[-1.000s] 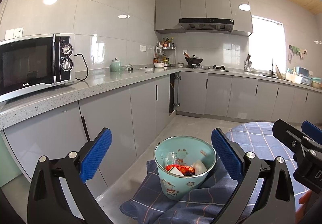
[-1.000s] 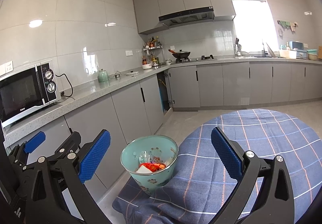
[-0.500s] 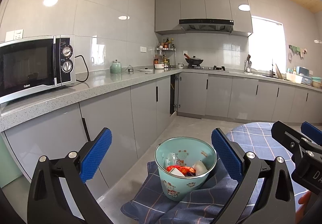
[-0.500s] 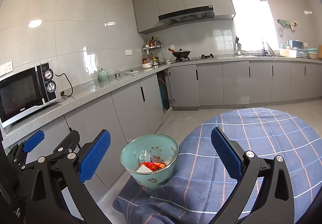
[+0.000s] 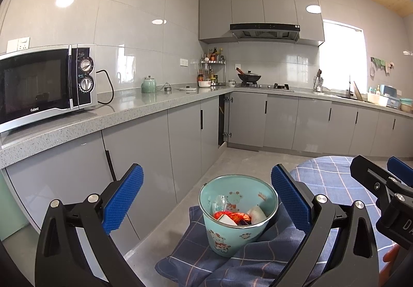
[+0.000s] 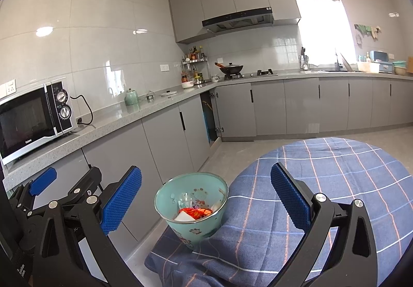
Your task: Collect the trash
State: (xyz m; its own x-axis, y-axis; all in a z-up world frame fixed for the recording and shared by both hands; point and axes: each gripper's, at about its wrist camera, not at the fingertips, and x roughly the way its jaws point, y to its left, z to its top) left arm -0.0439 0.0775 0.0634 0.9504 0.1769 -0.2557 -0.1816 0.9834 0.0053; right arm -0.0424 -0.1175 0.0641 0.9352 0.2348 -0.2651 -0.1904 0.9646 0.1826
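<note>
Side by side, the left gripper and right gripper hover level, jaws spread empty, above a trash-filled bin.

The round counter wears a blue plaid cloth; a teal trash pail stands at its near left edge.

Teal cartoon-printed bin, upright on blue plaid cloth, holding red and white wrappers

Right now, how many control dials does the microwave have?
2: both on the microwave's right-hand panel, an upper dial and a lower dial directly beneath it. None appear hidden.
</note>
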